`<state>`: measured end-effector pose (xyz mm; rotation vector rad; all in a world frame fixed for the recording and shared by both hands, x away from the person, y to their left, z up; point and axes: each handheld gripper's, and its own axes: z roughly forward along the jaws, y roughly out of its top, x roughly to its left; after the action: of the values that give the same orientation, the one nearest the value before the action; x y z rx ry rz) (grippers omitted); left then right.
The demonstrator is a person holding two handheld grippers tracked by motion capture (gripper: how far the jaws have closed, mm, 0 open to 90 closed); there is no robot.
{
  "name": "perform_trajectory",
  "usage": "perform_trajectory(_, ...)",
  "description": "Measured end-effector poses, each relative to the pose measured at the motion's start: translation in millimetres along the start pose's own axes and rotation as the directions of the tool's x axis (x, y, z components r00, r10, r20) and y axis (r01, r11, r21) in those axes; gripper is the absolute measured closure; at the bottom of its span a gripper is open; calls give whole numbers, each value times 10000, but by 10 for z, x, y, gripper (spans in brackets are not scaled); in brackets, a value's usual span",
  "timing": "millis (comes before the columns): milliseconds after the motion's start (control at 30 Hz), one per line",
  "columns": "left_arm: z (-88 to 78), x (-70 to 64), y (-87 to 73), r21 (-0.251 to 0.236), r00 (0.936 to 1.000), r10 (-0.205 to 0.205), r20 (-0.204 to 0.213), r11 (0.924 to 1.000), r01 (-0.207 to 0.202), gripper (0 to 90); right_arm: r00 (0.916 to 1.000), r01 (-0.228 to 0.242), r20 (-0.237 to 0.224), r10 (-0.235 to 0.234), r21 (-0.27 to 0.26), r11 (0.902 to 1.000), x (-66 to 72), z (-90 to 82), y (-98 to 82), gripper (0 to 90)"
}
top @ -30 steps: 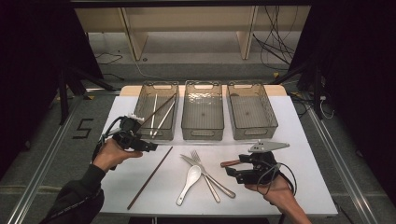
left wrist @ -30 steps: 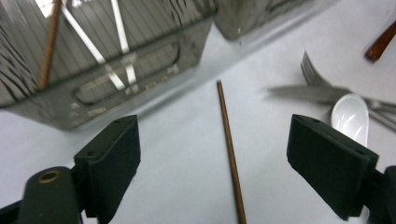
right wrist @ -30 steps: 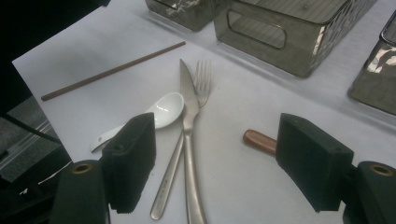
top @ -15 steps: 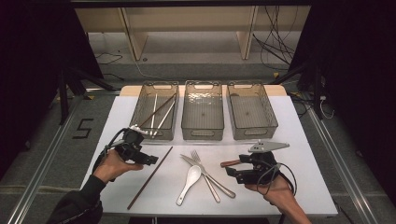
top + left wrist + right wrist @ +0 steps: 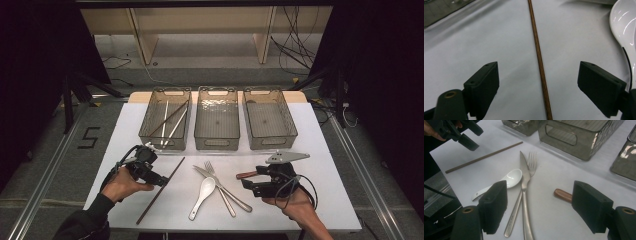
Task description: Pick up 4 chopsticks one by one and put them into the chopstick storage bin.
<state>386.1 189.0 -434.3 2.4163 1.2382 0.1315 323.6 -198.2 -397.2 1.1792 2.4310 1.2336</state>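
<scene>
A brown chopstick [image 5: 160, 191] lies slantwise on the white table [image 5: 325, 150]. My left gripper [image 5: 156, 177] hovers just over it, open, and in the left gripper view the chopstick [image 5: 539, 60] runs between the two spread jaws without touching them. To its right lie a white spoon [image 5: 202, 192], a knife [image 5: 225, 189] and a fork [image 5: 214, 172], crossed over each other. My right gripper [image 5: 250, 184] stands open on the near right, beside a brown wooden handle [image 5: 246, 175]. In the right gripper view the knife [image 5: 525, 195], spoon [image 5: 510, 178] and handle [image 5: 562, 195] lie ahead of the open jaws.
Three clear bins stand in a row at the table's far side: the left bin [image 5: 150, 131] holds several chopsticks, the middle bin [image 5: 216, 142] and right bin [image 5: 292, 131] look bare. The table's front edge is close behind both hands.
My left gripper has drawn back from the left bin toward the near side and now sits over the chopstick on the table. The right gripper has not moved.
</scene>
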Motion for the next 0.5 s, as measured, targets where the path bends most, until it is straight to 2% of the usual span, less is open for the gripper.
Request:
perform_trajectory(233, 40, -48, -46, 249, 9999, 137, -55, 9996, -136, 179, 10000, 16, 11, -16, 19, 10000, 6, 7, -1, 297)
perform_trajectory(500, 55, -92, -89, 625, 9992, 401, -88, 9973, -395, 245, 10000, 36, 17, -36, 26, 10000, 10, 7, -2, 297)
